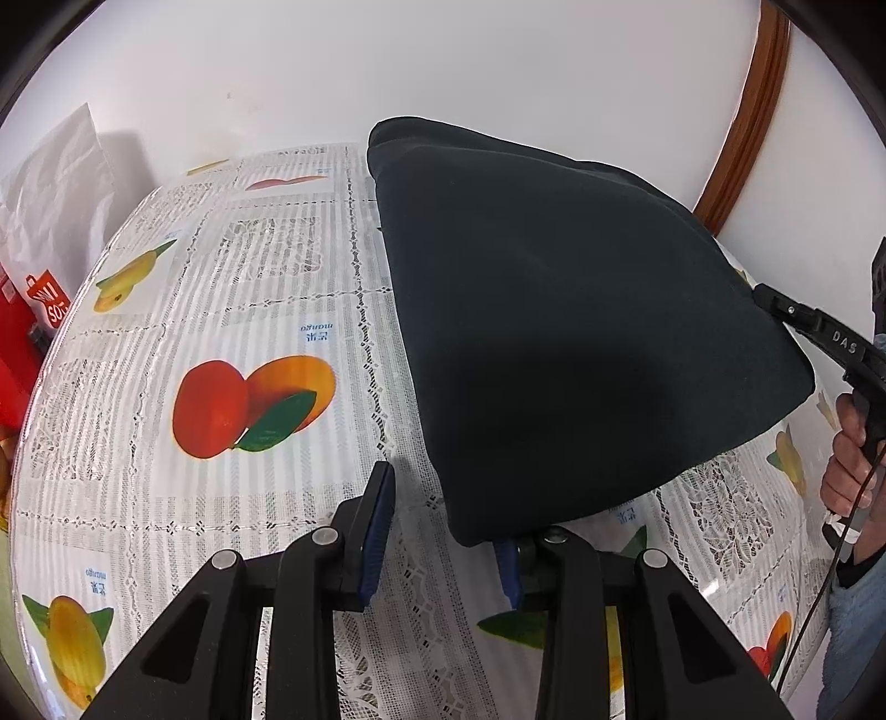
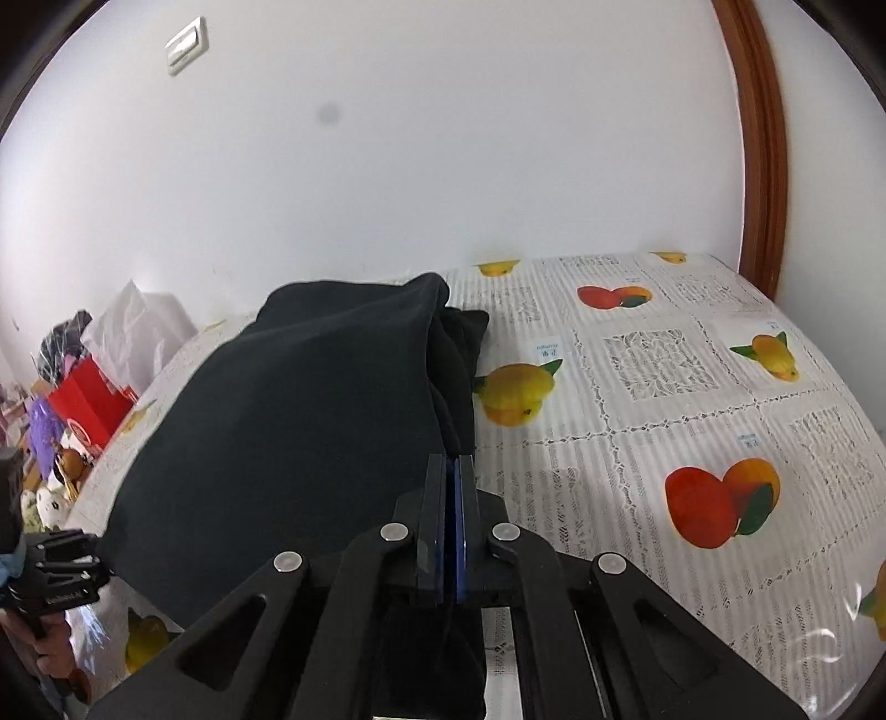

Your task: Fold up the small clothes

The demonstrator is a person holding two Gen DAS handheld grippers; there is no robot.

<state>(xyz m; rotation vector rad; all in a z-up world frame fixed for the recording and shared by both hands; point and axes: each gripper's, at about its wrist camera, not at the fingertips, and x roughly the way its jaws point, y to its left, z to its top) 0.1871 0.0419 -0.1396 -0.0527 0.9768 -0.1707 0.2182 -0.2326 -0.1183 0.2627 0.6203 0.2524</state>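
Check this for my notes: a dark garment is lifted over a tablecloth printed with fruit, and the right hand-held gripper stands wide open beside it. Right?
Not quite. The right hand-held gripper is shut, not wide open; the right wrist view shows its blue pads pressed together with the dark garment hanging right beside it. The rest holds: the garment is lifted over the fruit-printed tablecloth.

A plain white wall (image 2: 443,138) with a white switch plate (image 2: 187,45) rises behind the surface (image 2: 692,387), which wears a glossy lace-patterned cloth printed with mangoes, while a curved brown wooden frame (image 2: 761,166) stands at the right and bags (image 2: 99,387) crowd the left.
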